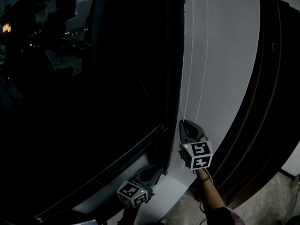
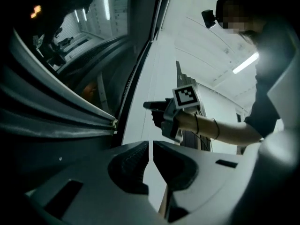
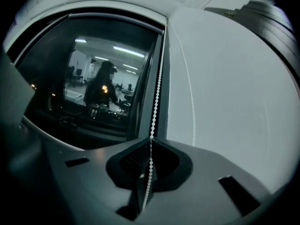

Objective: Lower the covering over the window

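Closest to the lens, the right claw (image 3: 150, 146) is seen clamped on the bead chain (image 3: 157, 93). The chain is pinched between the ribbed pads and runs away toward 12 o'clock along the window frame. The left claw (image 2: 151, 149) is held all but together, with only a hairline slit left and nothing seen in it.

The window glass (image 1: 93, 78) is bare in every view, dark and scattered with reflected room lights, and no covering is seen drawn over any part of it. The covering itself is not shown and is presumably rolled up above, out of frame. The task is therefore judged barely begun: the chain is gripped, but the lowering remains to be done.

In the head view the right claw is placed at about 5 o'clock of centre, held level and pointed at the white wall (image 1: 225, 55), where two strands of the chain are seen hanging down to it. The left claw is held lower, near 6 o'clock, beside the window ledge (image 1: 89, 203). The right forearm (image 2: 225, 131) is stretched out roughly level behind its claw.
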A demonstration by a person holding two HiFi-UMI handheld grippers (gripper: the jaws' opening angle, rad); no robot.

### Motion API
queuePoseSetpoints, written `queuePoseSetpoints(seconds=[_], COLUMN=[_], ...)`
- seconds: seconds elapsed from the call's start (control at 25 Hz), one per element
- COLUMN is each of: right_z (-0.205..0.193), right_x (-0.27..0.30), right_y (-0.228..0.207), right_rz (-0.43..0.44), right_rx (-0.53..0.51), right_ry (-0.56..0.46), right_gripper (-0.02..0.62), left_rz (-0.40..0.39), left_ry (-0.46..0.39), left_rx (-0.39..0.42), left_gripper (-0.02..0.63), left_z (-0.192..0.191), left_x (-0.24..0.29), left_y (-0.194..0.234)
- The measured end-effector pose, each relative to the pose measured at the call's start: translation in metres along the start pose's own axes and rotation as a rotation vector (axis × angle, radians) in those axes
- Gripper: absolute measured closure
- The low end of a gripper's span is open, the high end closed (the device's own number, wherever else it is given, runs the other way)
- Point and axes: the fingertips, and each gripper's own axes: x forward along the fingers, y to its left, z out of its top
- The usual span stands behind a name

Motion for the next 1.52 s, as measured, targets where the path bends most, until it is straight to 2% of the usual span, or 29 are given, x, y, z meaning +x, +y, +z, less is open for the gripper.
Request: queuePoseSetpoints(seconds=[0.28, 0.4, 0.56, 0.8, 0.92, 1.16, 1.32, 1.4, 1.52], right_z=[-0.136, -0.177, -0.213, -0.213, -0.218, -0.223, -0.221, -0.221, -0.220], right_x=[-0.033, -0.053, -0.075, -0.086, -0.089, -0.096, -0.097, -0.098, -0.100], right_y=[0.024, 0.042, 0.066, 0.074, 0.069, 0.068, 0.071, 0.071, 0.071], right_rz=[0.032, 0.065, 0.112, 0.142, 0.142, 0.155, 0.160, 0.162, 0.161], right_rx=[0.083, 0.113, 0.145, 0.175, 0.193, 0.204, 0.213, 0.207, 0.211], right_ry=[0.228, 0.290, 0.344, 0.349, 0.353, 0.363, 0.352, 0.353, 0.351], right_gripper=[0.581, 0.581, 0.581, 0.581, 0.581, 0.581, 0.581, 0.581, 0.581], left_rz=[-0.085, -0.094, -0.126, -0.174, -0.170, -0.185, -0.188, -0.186, -0.190], left_ry=[-0.034, -0.052, -0.062, -0.089, -0.105, -0.160, -0.234, -0.243, -0.240], left_rx=[0.056, 0.084, 0.105, 0.117, 0.129, 0.170, 0.193, 0.196, 0.188], left_gripper=[0.569, 0.554, 0.534, 0.514, 0.514, 0.514, 0.519, 0.588, 0.588], left_z=[0.040, 0.048, 0.052, 0.066, 0.077, 0.121, 0.152, 0.160, 0.159], left_x=[0.030, 0.049, 0.074, 0.101, 0.109, 0.119, 0.118, 0.117, 0.118], left_y=[-0.004, -0.005, -0.011, -0.027, -0.029, -0.039, -0.044, -0.045, -0.047])
